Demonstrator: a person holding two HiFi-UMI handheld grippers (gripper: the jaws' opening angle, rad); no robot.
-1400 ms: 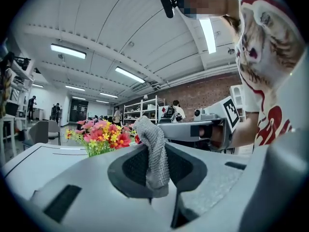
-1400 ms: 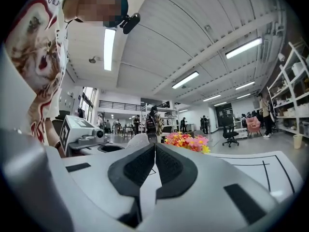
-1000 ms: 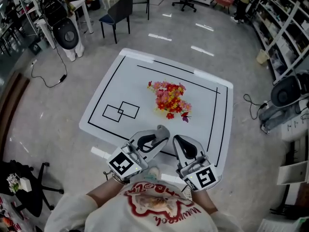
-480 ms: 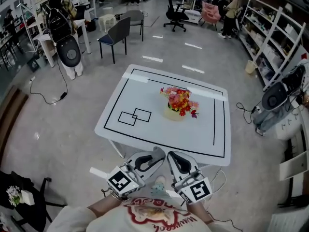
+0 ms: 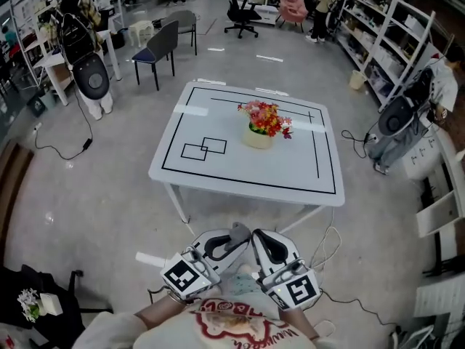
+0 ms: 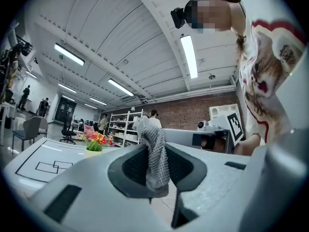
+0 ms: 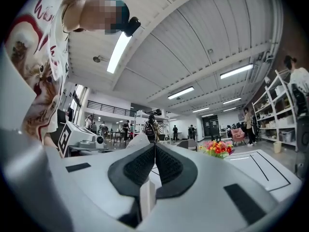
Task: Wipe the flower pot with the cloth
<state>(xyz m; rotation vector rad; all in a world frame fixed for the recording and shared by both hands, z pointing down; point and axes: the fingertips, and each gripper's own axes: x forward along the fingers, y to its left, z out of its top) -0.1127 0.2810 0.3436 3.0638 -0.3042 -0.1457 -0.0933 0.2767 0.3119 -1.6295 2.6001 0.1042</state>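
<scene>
I have the left gripper (image 5: 235,237) clamped on the cloth (image 6: 154,149), which stands up in a grey knitted fold between the pads. The right gripper (image 5: 263,240) is shut on nothing, its 2 pads pressed flat together. Both sit side by side close to my chest, off the table (image 5: 240,167) and well short of its near edge. The flower pot (image 5: 258,138) stands on the far half of the table, nearer the far edge than the near one and a little right of centre, with the 2 drawn squares to its left. It lies ahead of both grippers, almost on the line between them, so neither hand is clearly nearer. The pot is upright, long axis vertical, flowers pointing up. I judge the cloth hand must cross the near edge and meet the pot's side wall level.
</scene>
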